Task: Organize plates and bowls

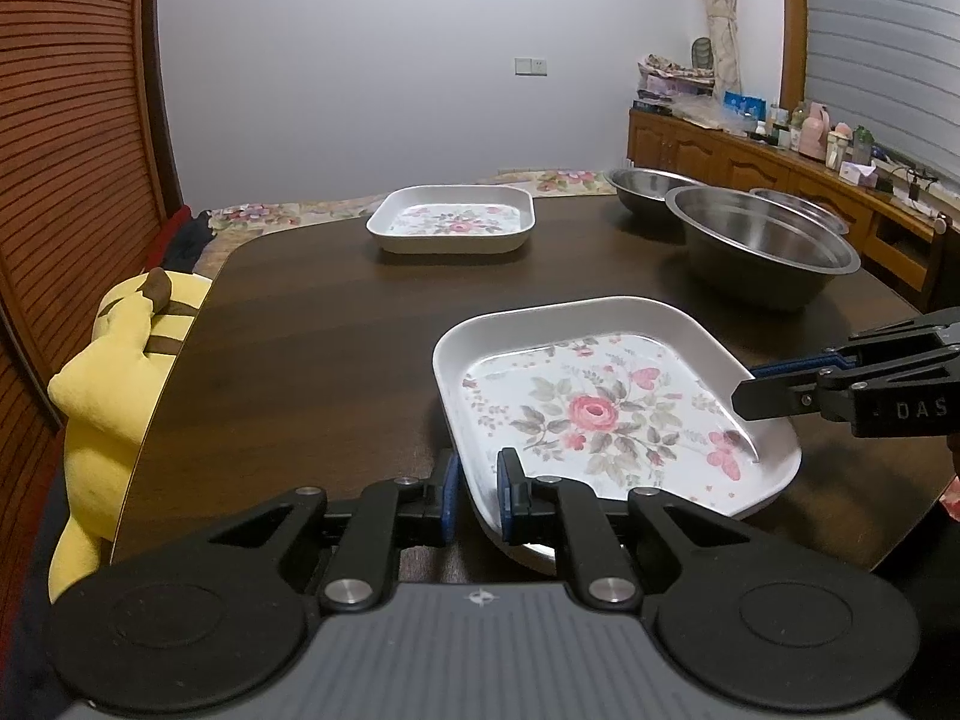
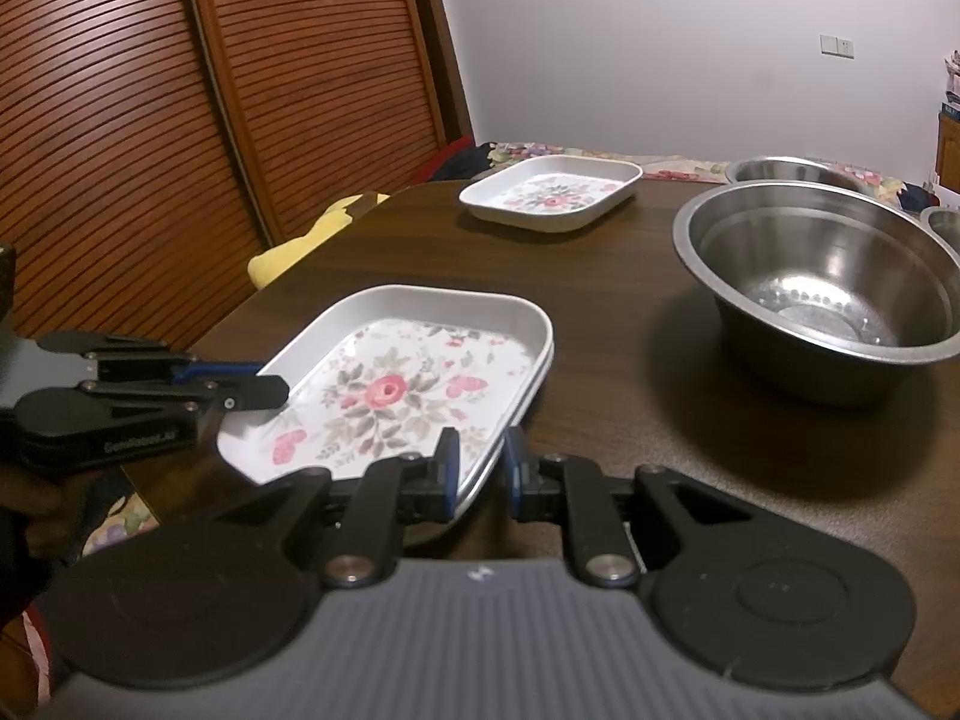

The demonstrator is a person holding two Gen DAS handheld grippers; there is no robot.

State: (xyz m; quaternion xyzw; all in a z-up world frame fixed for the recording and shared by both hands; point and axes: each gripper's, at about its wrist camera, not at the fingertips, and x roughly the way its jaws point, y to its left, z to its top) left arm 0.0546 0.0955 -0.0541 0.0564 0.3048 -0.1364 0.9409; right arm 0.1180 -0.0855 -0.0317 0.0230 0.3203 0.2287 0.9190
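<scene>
Left wrist view: left gripper (image 1: pixel 479 495) clamped on near-left rim of flowered plate (image 1: pixel 600 414), blue pads either side of rim. Right gripper (image 1: pixel 747 387) coming in from right edge, pinching opposite rim of same plate. Plate tilted, near edge lifted off table (image 1: pixel 312 336).

Right wrist view: right gripper (image 2: pixel 483 474) closed on plate rim (image 2: pixel 384 390), w/ what looks like a 2nd rim stacked under it, can't tell for sure. Left gripper (image 2: pixel 270 387) on far-left rim.

Further out: 2nd flowered plate (image 1: pixel 451 219) flat at far side of table, well apart from held one. Big steel bowl (image 1: pixel 762 246) to right, near held plate but not touching. 2 more steel bowls behind it, one (image 1: pixel 648 186) toward far edge, other (image 1: pixel 801 207) mostly hidden by big bowl. Yellow plush toy (image 1: pixel 114 384) off table's left edge, beside slatted wood door (image 1: pixel 72 120). Sideboard (image 1: pixel 750 162) w/ clutter along right wall.
</scene>
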